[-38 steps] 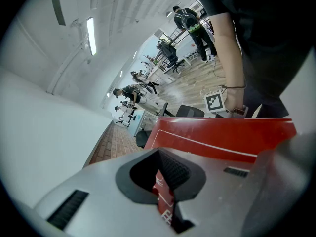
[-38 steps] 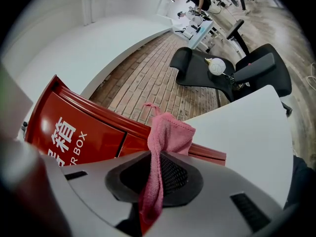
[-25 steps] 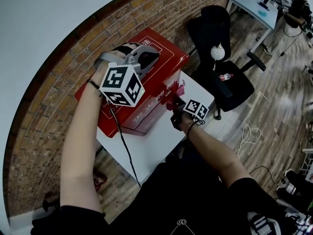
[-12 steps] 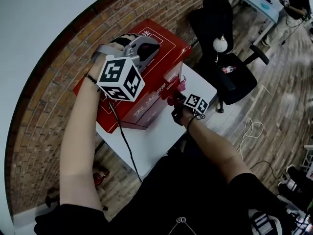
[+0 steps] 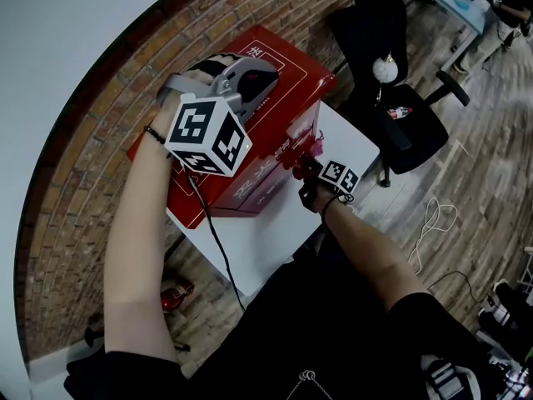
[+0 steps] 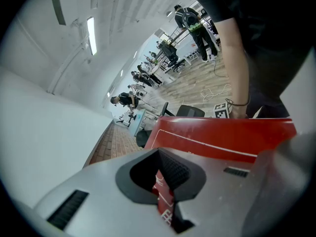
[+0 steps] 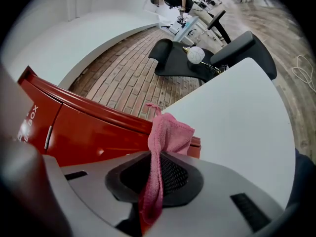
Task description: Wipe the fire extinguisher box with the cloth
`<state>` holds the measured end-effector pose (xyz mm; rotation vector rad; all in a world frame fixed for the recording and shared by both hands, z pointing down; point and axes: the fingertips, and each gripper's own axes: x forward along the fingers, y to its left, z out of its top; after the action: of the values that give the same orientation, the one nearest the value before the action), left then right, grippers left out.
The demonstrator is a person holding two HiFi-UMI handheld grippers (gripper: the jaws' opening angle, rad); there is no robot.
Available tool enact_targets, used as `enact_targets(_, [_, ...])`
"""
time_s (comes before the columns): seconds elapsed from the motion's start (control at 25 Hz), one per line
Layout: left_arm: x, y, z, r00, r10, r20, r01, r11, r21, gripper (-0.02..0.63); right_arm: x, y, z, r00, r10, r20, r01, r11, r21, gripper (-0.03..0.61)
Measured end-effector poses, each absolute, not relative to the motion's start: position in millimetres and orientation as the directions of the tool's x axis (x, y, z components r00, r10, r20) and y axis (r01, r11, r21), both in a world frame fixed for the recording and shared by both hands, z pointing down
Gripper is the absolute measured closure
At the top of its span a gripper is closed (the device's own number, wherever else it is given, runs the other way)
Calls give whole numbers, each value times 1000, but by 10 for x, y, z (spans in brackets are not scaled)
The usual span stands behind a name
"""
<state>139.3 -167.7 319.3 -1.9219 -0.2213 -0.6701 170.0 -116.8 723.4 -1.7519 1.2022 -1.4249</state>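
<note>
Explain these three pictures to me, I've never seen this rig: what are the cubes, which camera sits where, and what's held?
No robot here: a person holds a two-jaw claw in each hand; the marker cubes are part of them. The head view looks down from the person's head; the other two cameras ride on the claws, looking along their jaws. A red box stands on a white table by a brick wall. The left claw is shut and empty, over the box top. The right claw is shut on a pink cloth, by the box's front face.
</note>
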Motion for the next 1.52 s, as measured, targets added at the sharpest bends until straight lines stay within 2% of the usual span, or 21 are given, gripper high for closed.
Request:
enact_targets(0.56, [1399,-1683,3197,827,-145,544,437,-442,-783,589,1718,-1166,7690,27,-873,488,-253,-478,-841,517])
enact_targets(1.0, [1404,-1692,3198,827,-144,544,438,-442,-783,589,1720,-1170,8040,-10,-835,551,-295,-524,-799,517])
enact_targets(1.52, [1398,-1690,3202,827,-143,544,439,-441,-783,589,1590,-1150,8200,-57,-844,533,-271,-501,-822,517])
